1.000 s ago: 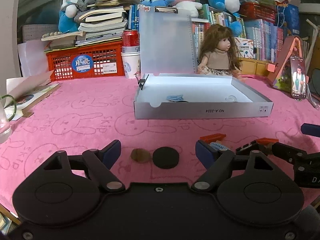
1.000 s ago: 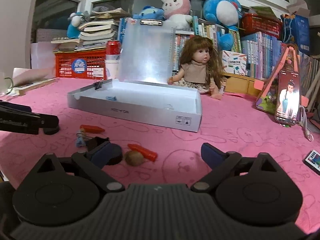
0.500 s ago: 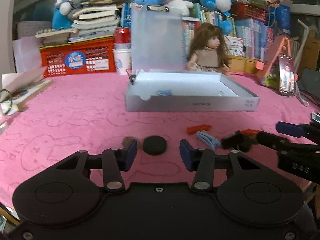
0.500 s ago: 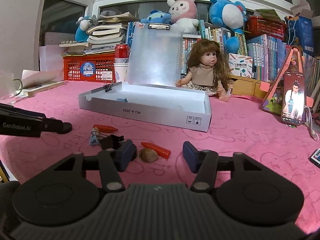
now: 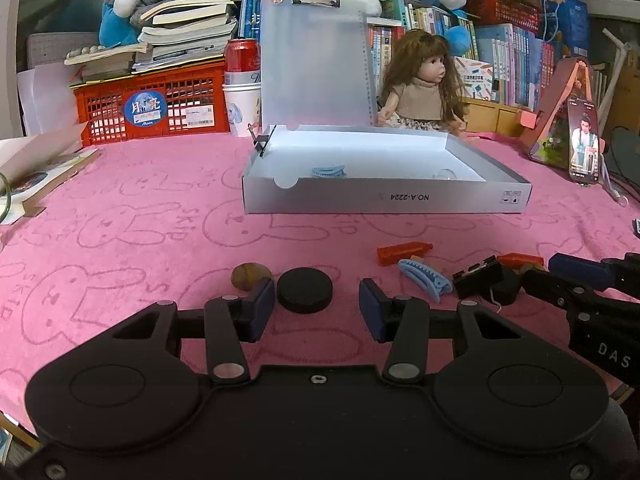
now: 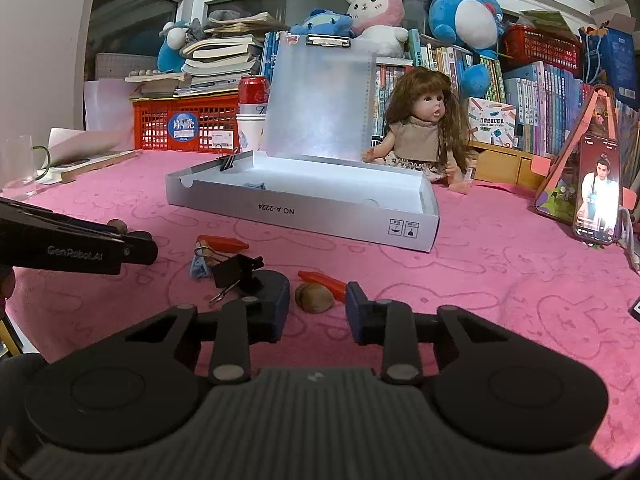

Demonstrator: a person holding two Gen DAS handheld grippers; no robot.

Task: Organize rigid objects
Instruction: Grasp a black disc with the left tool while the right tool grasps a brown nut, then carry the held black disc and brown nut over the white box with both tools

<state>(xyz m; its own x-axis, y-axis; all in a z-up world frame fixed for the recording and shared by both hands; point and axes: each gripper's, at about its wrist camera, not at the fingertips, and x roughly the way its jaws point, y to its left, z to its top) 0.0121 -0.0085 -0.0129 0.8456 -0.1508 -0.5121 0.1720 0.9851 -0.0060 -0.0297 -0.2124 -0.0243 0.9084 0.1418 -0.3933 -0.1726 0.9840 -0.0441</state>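
My left gripper (image 5: 316, 308) rests low on the pink cloth, its jaws open around a black disc (image 5: 305, 290) with a gap at the right pad. A brown pebble (image 5: 248, 275) lies just left of it. My right gripper (image 6: 317, 308) is closing on a brown nut (image 6: 315, 298); the pads do not press it. Near it lie an orange piece (image 6: 322, 280), a black binder clip (image 6: 236, 272), a blue hair clip (image 6: 198, 268) and another orange piece (image 6: 222, 243). The open grey box (image 5: 384, 200) stands behind, holding a blue clip (image 5: 328, 171).
A clipboard (image 5: 316, 60) leans upright behind the box. A doll (image 5: 420, 88), a phone on a stand (image 5: 582, 140), a red crate (image 5: 152, 104), a can (image 5: 240, 56) and stacked books line the back. A glass (image 6: 18, 168) stands at the far left.
Both grippers' jaws have narrowed, the left around the black disc and the right around the brown nut. Neither hand has shifted much.
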